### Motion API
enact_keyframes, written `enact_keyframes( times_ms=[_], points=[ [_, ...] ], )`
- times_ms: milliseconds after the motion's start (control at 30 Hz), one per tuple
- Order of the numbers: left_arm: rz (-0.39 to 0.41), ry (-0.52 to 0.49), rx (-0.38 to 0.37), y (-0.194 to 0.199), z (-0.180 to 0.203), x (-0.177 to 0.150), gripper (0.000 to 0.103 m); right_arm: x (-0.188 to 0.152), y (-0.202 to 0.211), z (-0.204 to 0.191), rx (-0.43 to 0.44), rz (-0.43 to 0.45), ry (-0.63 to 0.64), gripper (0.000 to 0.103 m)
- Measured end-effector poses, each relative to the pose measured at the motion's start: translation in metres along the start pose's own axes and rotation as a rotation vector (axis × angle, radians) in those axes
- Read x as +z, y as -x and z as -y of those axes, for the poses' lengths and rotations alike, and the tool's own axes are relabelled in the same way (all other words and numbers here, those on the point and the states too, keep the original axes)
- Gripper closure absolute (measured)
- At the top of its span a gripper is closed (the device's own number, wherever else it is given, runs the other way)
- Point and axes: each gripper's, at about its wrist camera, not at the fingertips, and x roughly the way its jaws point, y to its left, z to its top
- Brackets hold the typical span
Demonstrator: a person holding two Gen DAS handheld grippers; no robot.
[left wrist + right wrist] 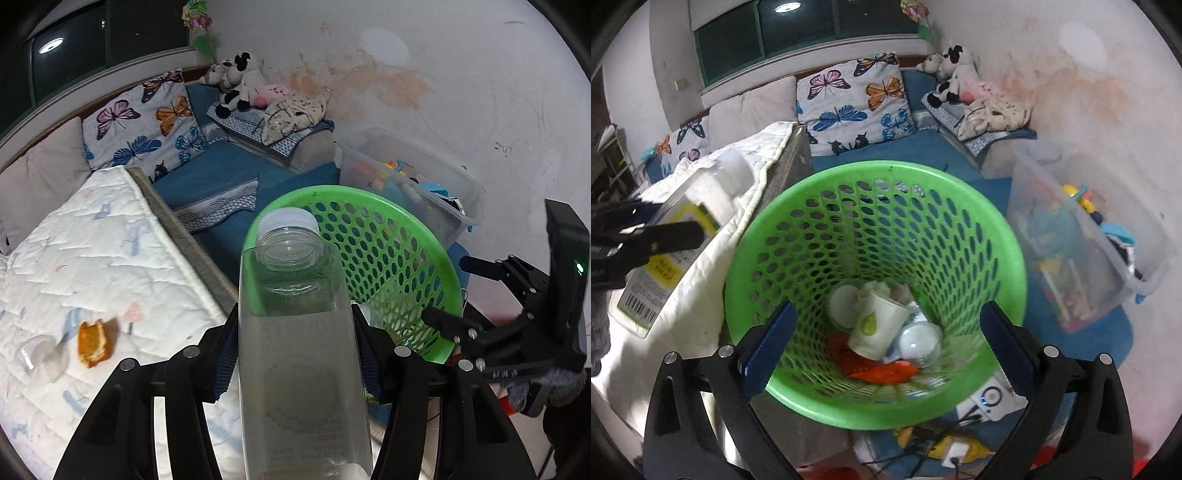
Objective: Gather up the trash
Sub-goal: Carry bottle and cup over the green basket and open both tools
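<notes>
Here the left gripper (297,354) has its fingers closed on a clear plastic bottle (299,332), one blue pad on each side of the body. The bottle points away from the camera, white cap at the far end, and in the left wrist view it overlaps the near rim of the green basket (388,258). From the right wrist camera the same bottle (690,225) shows at the left edge, tilted with the cap up, a yellow label and barcode on its side, still outside the basket (783,236) and in front of the white quilt (713,280).

The right gripper (886,343) hangs over the basket mouth with its fingers spread wide and nothing between them. In the left view it (454,295) sits at the basket's right rim.

Inside the basket lie a white paper cup (877,325) with a green leaf mark, a clear lid or dome (919,343), something orange (882,369), and some crumpled white scraps.

On the quilt (92,258), an orange peel (92,343) and a small clear cup (31,354) lie near each other, well apart from the basket. A clear toy bin (417,184) stands behind the basket by the wall.
</notes>
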Motion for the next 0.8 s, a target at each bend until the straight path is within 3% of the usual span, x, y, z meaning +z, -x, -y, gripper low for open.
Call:
enact_keyframes(
  times_ms=[600, 700, 800],
  points=[
    [-0.082, 0.006, -0.044, -0.064, 0.035, 0.026, 0.048, -0.017, 0.017, 0.024, -0.006, 0.034, -0.074, 0.005],
    [-0.056, 0.017, -0.049, -0.062, 0.035, 0.026, 0.033, -0.019, 0.020, 0.026, 0.003, 0.043, -0.094, 0.005],
    [-0.034, 0.026, -0.054, -0.055, 0.032, 0.027, 0.033, -0.019, 0.023, 0.025, 0.012, 0.051, -0.099, 0.005]
  ],
)
